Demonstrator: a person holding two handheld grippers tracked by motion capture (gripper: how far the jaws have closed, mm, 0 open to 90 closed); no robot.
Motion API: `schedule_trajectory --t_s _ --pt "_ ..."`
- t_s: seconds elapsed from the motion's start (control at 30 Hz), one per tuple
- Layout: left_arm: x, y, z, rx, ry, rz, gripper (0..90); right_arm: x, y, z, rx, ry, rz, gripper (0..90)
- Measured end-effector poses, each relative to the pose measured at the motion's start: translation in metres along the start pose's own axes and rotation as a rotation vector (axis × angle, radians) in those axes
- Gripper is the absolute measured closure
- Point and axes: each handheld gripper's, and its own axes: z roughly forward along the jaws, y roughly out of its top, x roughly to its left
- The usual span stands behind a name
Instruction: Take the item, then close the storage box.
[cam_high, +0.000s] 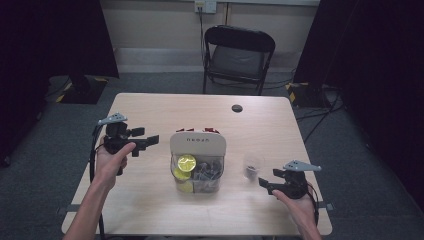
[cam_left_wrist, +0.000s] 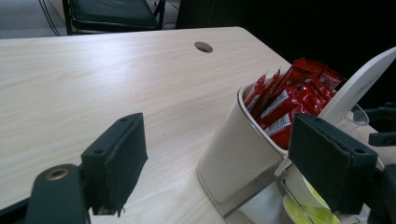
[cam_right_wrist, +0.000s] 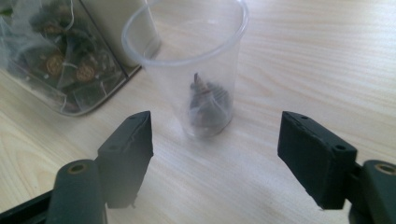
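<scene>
A clear plastic cup (cam_high: 253, 165) is seen upright on the table (cam_high: 150, 200), at approx. 3 o'clock from the organiser caddy (cam_high: 197, 160) and just beside it, not touching. A dark tea bag (cam_right_wrist: 208, 105) is seen lying at the cup's bottom in the right gripper view.

The right gripper (cam_high: 265, 183) is held at approx. 5 o'clock from the cup, near it but apart. Its jaws are seen spread wide, w/ nothing gripped; the cup stands beyond the pads (cam_right_wrist: 128, 149), at 12 o'clock betw. them, untouched.

The left gripper (cam_high: 151, 140) is held at approx. 10 o'clock from the caddy, pointing toward it, close to its white back wall. Its jaws are seen parted w/ nothing betw. them; no contact w/ the caddy can be made out.

In the caddy, red sachets (cam_left_wrist: 292, 100) are packed in the rear compartment. Yellow-lidded pods (cam_high: 186, 163) are stacked in the front-left clear section, and bagged dark items (cam_high: 207, 170) in the front-right one.

A folding chair (cam_high: 237, 55) is seen at 12 o'clock past the table's far edge, and a cable hole (cam_high: 237, 108) in the tabletop near that edge.
</scene>
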Motion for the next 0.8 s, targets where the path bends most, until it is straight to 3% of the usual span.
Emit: schedule_trajectory --t_s 0.4,0.6,0.8 --pt "-0.007 0.007 0.030 0.023 -0.035 0.016 18.9 -0.005 -0.015 0.013 0.079 -0.045 -0.006 19.2" --pt "-0.007 0.003 0.035 0.016 -0.045 -0.007 19.6 -0.008 -0.020 0.021 0.119 -0.095 -0.020 19.4" --pt "-0.007 0.002 0.034 0.024 -0.043 0.006 20.9 -0.010 -0.025 0.023 0.127 -0.123 -0.024 20.7"
